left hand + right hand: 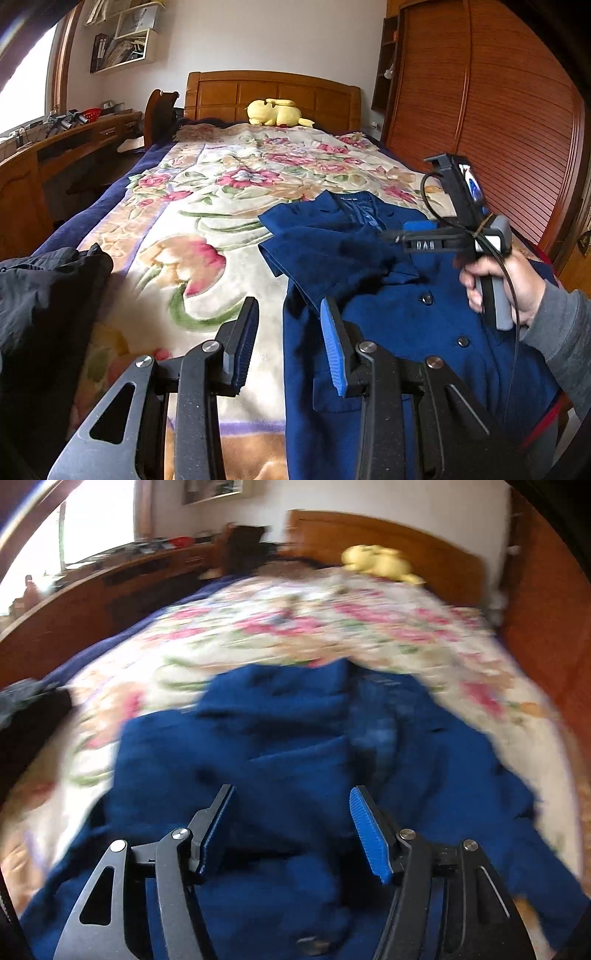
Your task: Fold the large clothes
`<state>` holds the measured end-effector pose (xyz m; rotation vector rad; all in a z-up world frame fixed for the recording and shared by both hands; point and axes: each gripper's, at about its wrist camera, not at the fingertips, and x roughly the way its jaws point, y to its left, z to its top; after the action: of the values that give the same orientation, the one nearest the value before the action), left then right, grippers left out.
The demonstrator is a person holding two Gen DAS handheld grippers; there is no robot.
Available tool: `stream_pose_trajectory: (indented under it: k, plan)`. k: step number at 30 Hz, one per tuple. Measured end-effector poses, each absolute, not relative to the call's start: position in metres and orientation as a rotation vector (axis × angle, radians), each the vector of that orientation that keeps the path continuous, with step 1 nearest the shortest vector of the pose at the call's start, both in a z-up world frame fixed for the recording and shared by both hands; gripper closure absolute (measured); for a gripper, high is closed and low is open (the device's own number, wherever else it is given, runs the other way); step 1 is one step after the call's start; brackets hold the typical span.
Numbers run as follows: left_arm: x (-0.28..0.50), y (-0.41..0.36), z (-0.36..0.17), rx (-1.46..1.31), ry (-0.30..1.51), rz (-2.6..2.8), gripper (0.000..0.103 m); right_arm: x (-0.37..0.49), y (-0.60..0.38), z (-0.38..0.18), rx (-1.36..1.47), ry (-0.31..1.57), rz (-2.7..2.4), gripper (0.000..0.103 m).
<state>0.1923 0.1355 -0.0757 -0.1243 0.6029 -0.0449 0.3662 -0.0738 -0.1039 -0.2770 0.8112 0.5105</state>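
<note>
A dark blue buttoned coat [406,314] [277,738] lies face up on the floral bedspread [203,206], collar toward the headboard. One sleeve [325,251] is folded across its chest. In the left wrist view my left gripper [289,310] is open above the coat's left edge, with nothing between its fingers. A hand [495,280] holds my right gripper [402,236] over the coat's chest, seen side-on and pointing left. The blurred right wrist view shows the right gripper [291,792] with its fingers wide apart over the blue cloth, gripping nothing.
A black garment [48,295] [26,709] lies bunched at the bed's left edge. A yellow plush toy [275,112] sits by the wooden headboard [221,96]. A wooden desk [74,136] runs along the left, a slatted wardrobe [498,129] along the right.
</note>
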Motion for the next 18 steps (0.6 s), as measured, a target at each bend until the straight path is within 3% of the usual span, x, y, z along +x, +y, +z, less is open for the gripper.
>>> stream_pose_trajectory:
  k: [18]
  plan:
    - [0.198, 0.136, -0.081, -0.118, 0.617, -0.037, 0.067, 0.368, 0.002, -0.172, -0.339, 0.972, 0.837, 0.038]
